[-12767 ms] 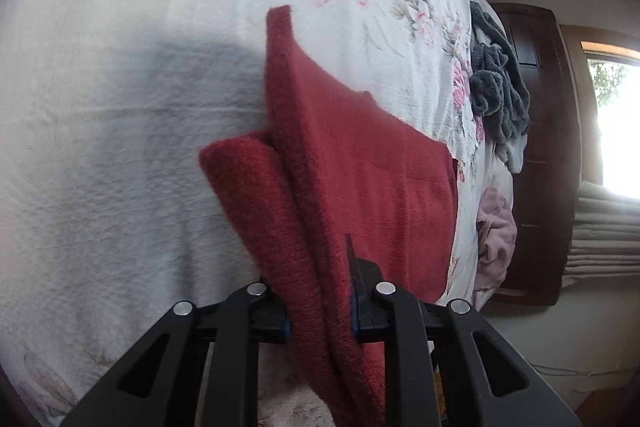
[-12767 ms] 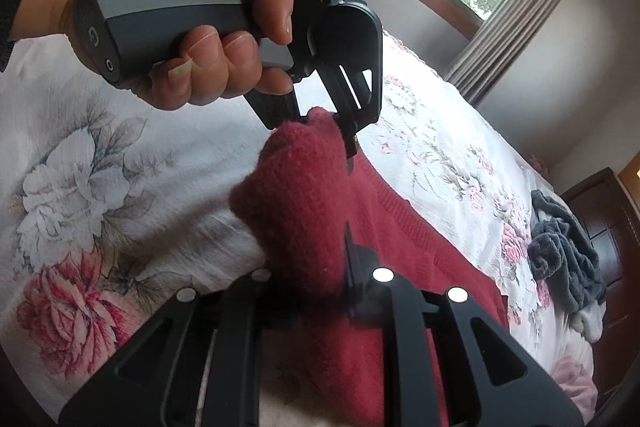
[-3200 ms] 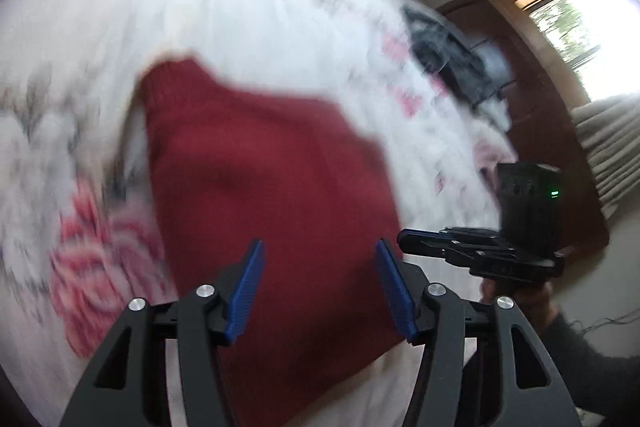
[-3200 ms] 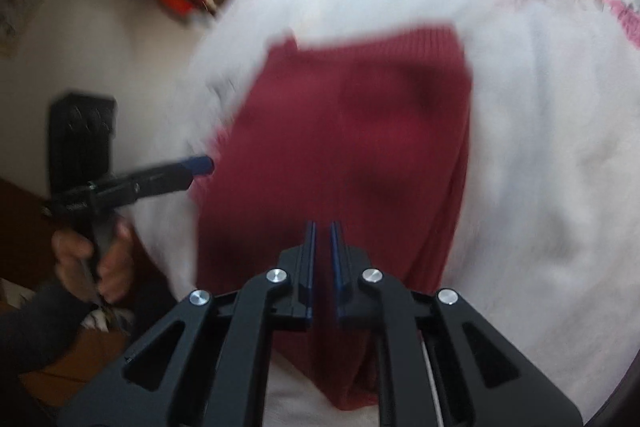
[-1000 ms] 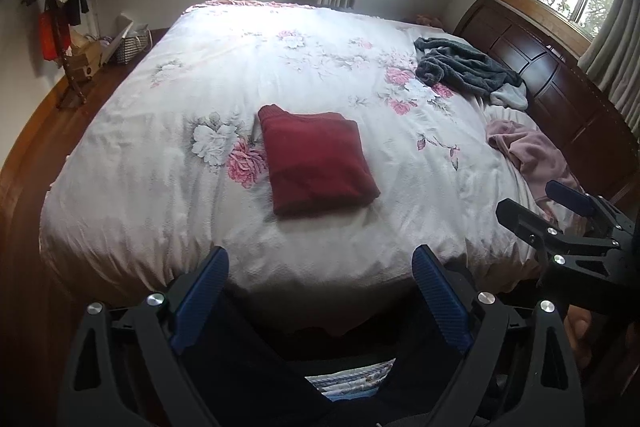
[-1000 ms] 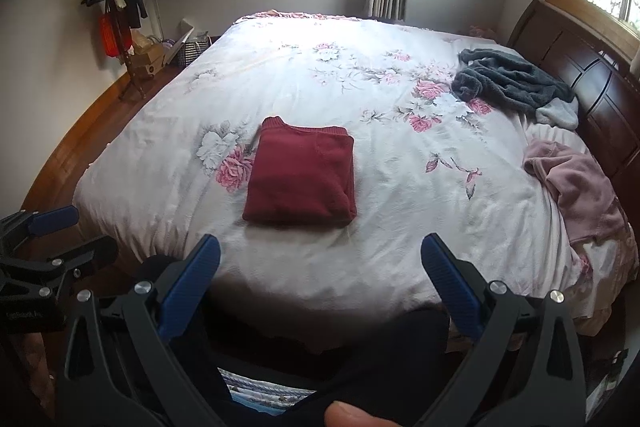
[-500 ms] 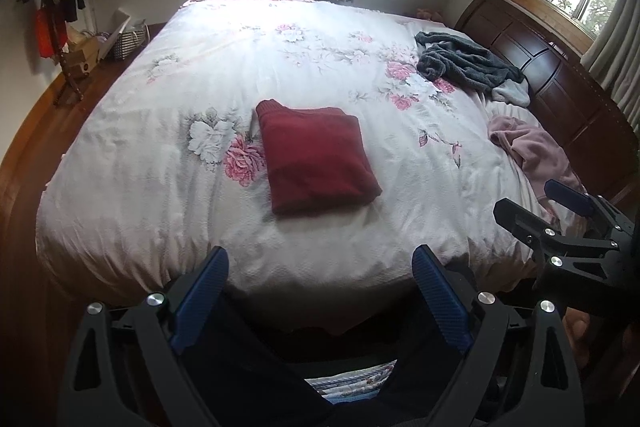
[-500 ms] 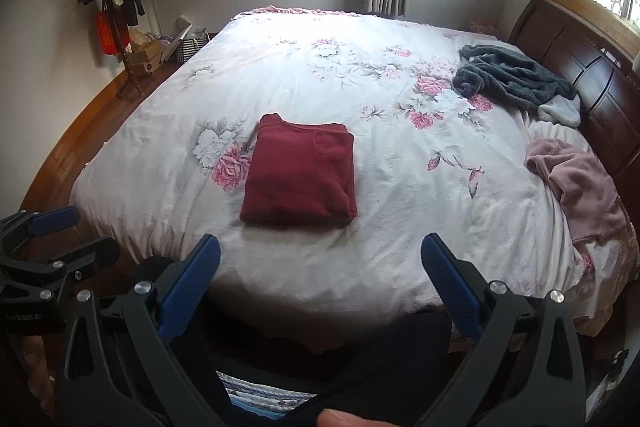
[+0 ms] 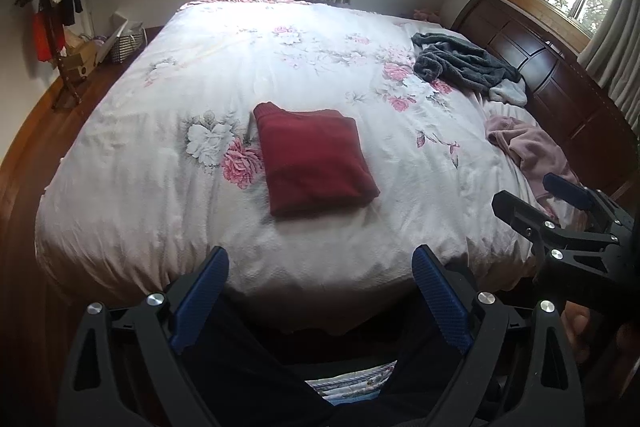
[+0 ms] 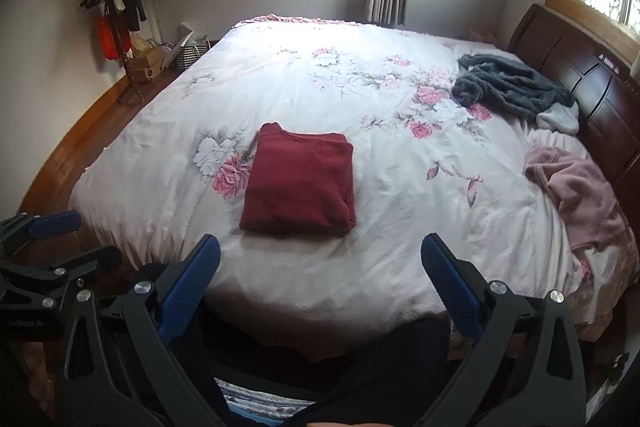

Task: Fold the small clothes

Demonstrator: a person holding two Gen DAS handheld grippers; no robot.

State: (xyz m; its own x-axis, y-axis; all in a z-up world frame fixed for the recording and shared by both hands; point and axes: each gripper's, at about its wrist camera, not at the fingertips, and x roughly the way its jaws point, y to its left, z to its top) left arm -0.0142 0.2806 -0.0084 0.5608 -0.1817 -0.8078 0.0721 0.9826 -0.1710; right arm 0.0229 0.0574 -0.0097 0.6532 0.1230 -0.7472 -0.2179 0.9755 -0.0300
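Off the near edge of the bed (image 9: 120,219): left gripper (image 9: 320,291) and right gripper (image 10: 320,275) both spread wide, empty. Red sweater (image 10: 300,183) folded square, mid-quilt. Grey garment (image 10: 508,87) and pink garment (image 10: 580,191) near headboard, crumpled, likely left to fold.

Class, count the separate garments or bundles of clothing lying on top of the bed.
3: red sweater folded mid-bed; grey pile by the headboard; pink garment at the right edge. Piles may hide more.
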